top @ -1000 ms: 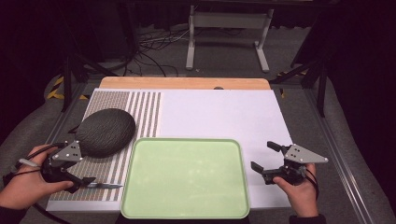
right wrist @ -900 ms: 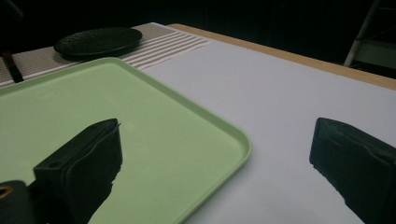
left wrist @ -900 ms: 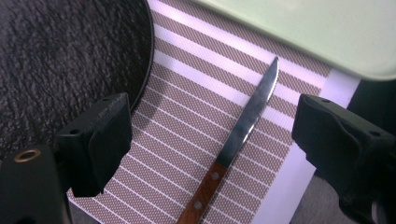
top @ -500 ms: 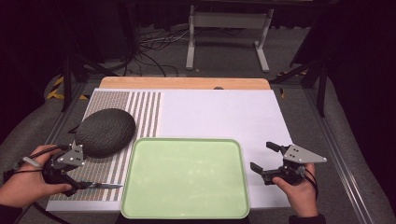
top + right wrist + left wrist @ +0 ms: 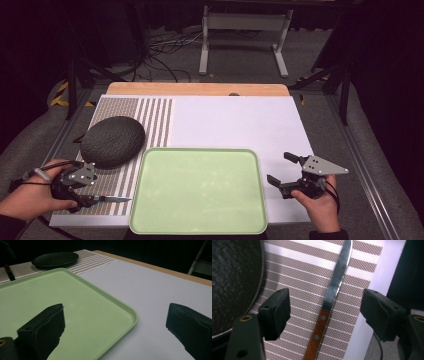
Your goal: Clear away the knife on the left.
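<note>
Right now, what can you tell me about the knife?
The knife lies flat on the striped mat, near the table's front left corner. It has a brown, wood-looking handle with two small rivets and a long, thin metal blade with fine teeth along one edge. In the high view its tip points toward the tray. The left claw is open over the handle; whether it touches is unclear.

Both claws black, blocky jaws; left claw [image 5: 75, 187] and right claw [image 5: 295, 181] carry grey three-cornered plates, black cables, dark sleeves.
</note>
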